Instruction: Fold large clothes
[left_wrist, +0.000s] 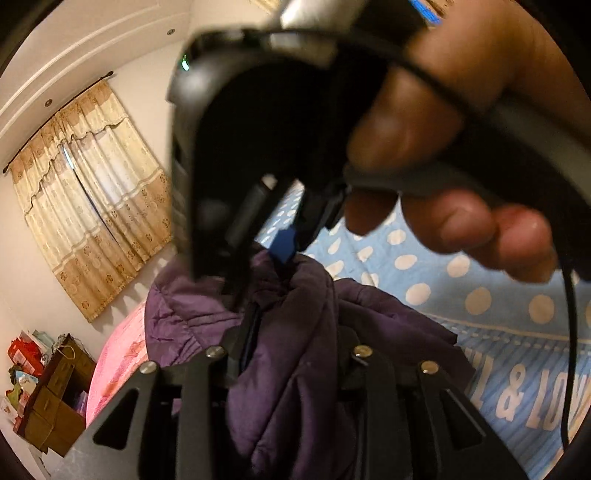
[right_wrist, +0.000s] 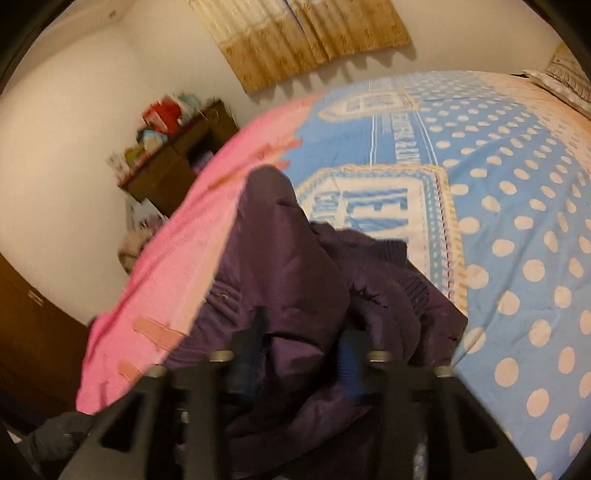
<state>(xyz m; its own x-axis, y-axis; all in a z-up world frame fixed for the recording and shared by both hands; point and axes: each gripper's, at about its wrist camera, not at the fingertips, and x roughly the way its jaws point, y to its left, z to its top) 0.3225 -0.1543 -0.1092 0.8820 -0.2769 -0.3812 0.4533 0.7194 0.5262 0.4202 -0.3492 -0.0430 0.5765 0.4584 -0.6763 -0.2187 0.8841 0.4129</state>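
Note:
A dark purple padded jacket lies crumpled on the bed. In the left wrist view a thick fold of it fills the gap of my left gripper, whose fingers press on it from both sides. Just beyond, a hand holds the right gripper, which points down into the jacket's top, a blue pad showing. In the right wrist view the jacket bunches up between the fingers of my right gripper, which is shut on the fabric. The rest of the jacket spreads to the right.
The bedspread is blue with white dots, with a pink band along its left edge. A brown cabinet loaded with small items stands by the wall beyond that edge. Beige curtains hang behind. A black cable dangles at the right.

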